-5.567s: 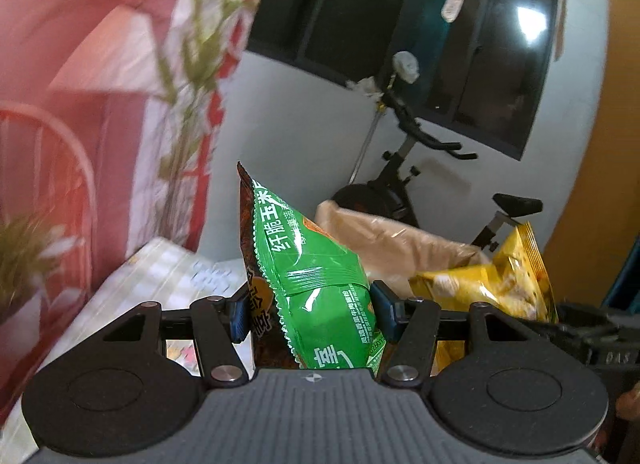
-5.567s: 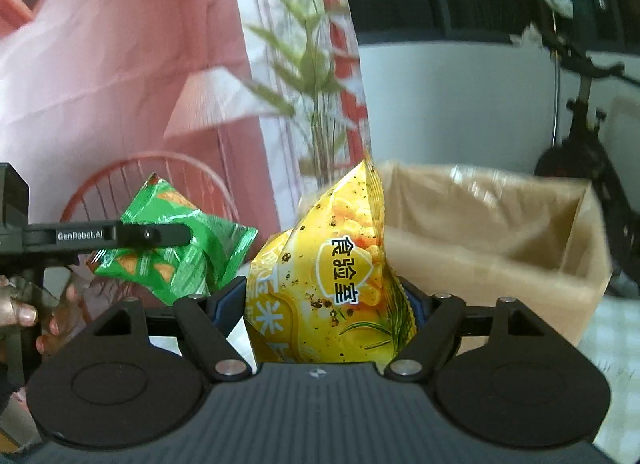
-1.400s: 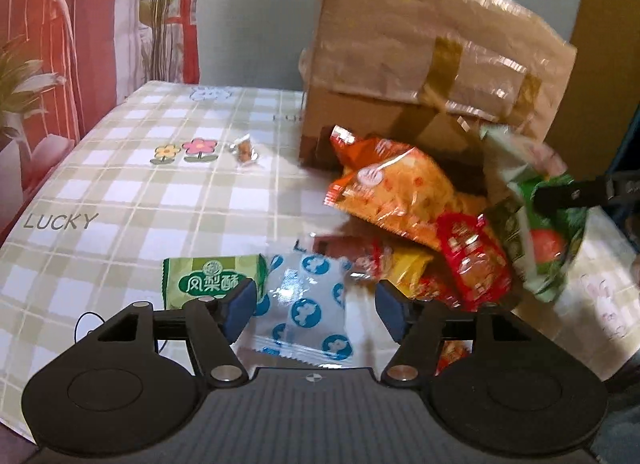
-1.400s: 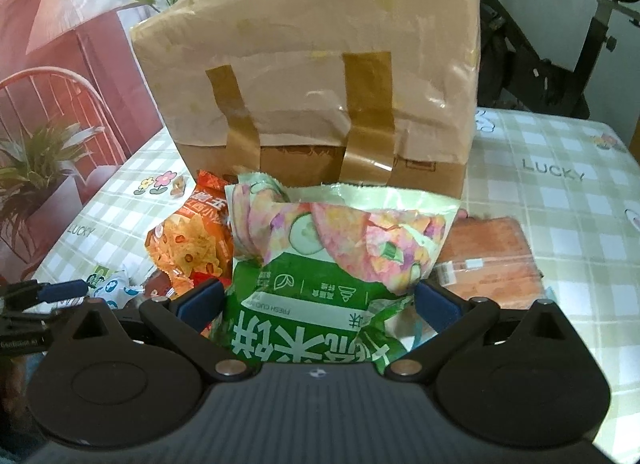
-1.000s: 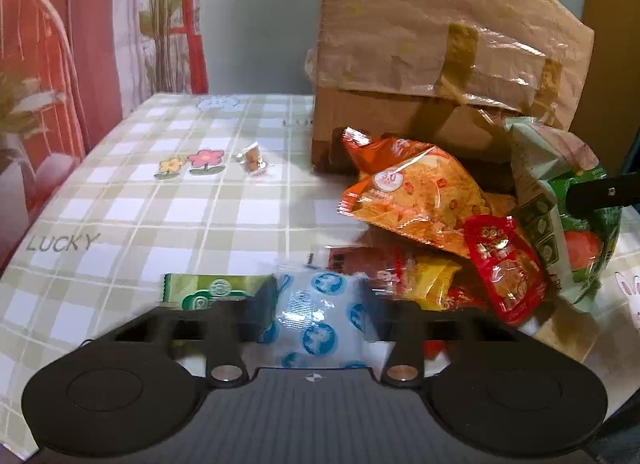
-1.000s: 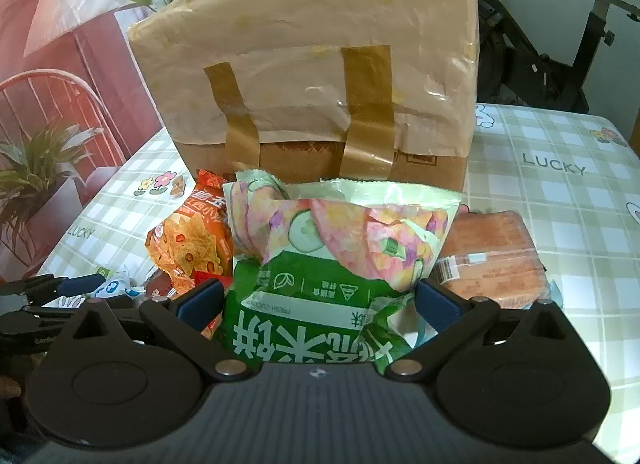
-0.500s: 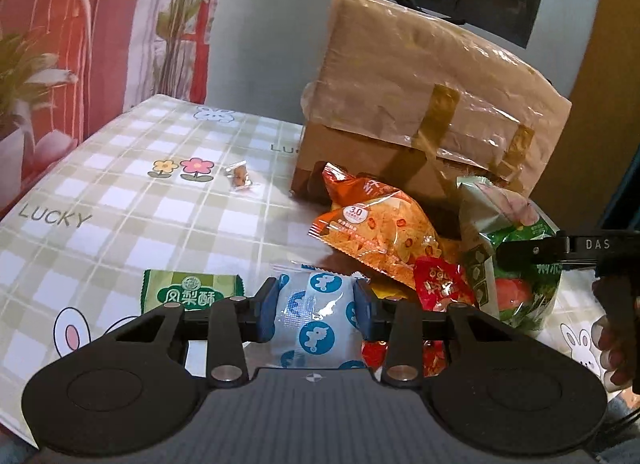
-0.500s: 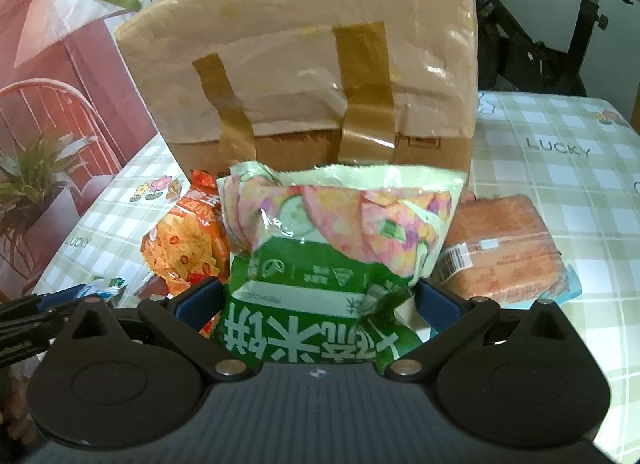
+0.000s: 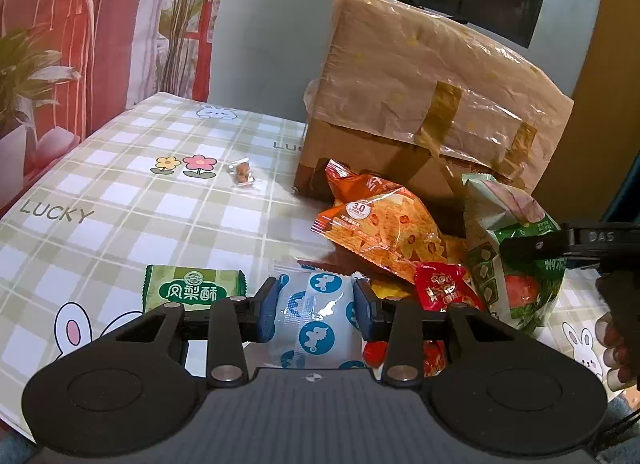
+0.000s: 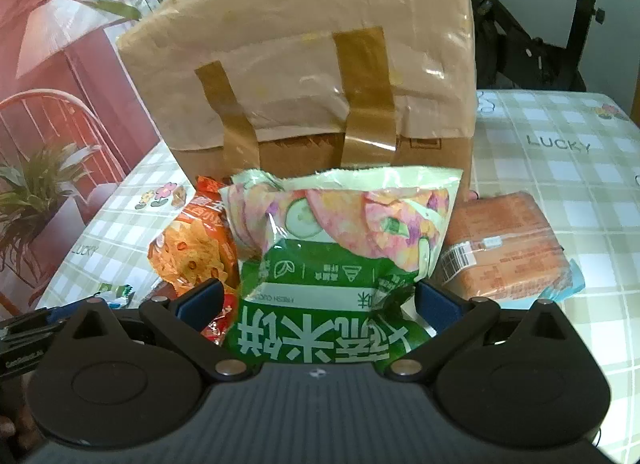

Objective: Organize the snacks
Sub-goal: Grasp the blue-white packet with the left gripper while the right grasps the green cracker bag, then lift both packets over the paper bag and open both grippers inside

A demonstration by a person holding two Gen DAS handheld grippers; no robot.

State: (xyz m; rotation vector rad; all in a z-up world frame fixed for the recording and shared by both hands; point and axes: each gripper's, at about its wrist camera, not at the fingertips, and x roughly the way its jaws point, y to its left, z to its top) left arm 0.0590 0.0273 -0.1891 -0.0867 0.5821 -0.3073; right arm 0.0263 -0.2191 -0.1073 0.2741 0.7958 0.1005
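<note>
My left gripper point(image 9: 315, 300) is shut on a white packet with blue round prints point(image 9: 316, 328), just above the checked tablecloth point(image 9: 120, 192). To its right, my right gripper point(image 9: 560, 240) holds a green and pink cracker bag point(image 9: 516, 264) upright. In the right wrist view that bag point(image 10: 340, 232) fills the space between the jaws of my right gripper point(image 10: 318, 300). A tall taped cardboard box point(image 10: 312, 64) stands right behind the bag. An orange chip bag point(image 9: 376, 232) and a small red packet point(image 9: 444, 284) lie between the two grippers.
A green pastry packet point(image 9: 192, 288) lies left of my left gripper. A small wrapped sweet point(image 9: 242, 174) sits farther back near the flower prints. An orange-brown wrapped block point(image 10: 504, 240) lies right of the cracker bag. A person's hand point(image 9: 616, 344) grips the right tool. An exercise bike point(image 10: 560, 24) stands beyond the table.
My left gripper's jaws have shut on the white and blue packet, which lay loose between them before, and the wrist has rolled a little. The right gripper still holds the cracker bag in place.
</note>
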